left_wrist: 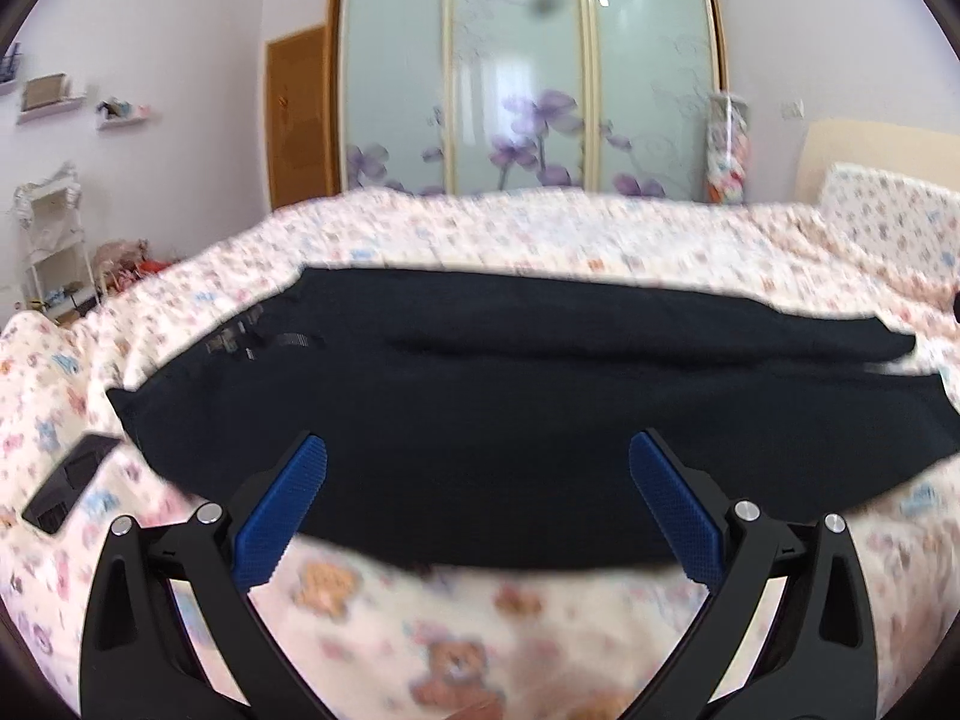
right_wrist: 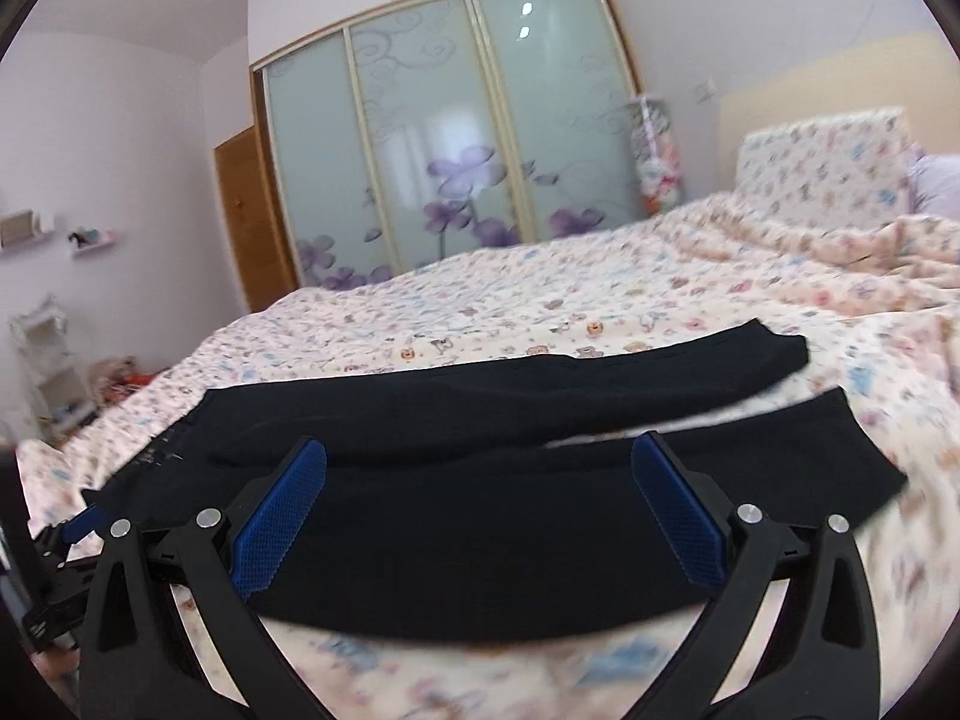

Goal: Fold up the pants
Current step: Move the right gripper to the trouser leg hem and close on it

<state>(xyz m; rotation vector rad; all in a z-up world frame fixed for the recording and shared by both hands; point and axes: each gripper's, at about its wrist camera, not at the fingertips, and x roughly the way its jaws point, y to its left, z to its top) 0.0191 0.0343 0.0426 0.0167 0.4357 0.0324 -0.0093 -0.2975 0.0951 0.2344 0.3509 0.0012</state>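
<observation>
Claws both gape wide and hold nothing: the left claw (left_wrist: 478, 501) and right claw (right_wrist: 478, 501) hover low over the dark pants (left_wrist: 480, 420), spread flat across the patterned bed (left_wrist: 540, 630), a wardrobe (left_wrist: 522, 78) behind.

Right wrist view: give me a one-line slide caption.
Open right gripper above dark pants laid flat across a teddy-bear-print bedspread, the two legs slightly apart at their far end.

Pants (left_wrist: 510, 420) flat on bed (left_wrist: 480, 630), wardrobe (left_wrist: 522, 78) behind, waist at left.
</observation>
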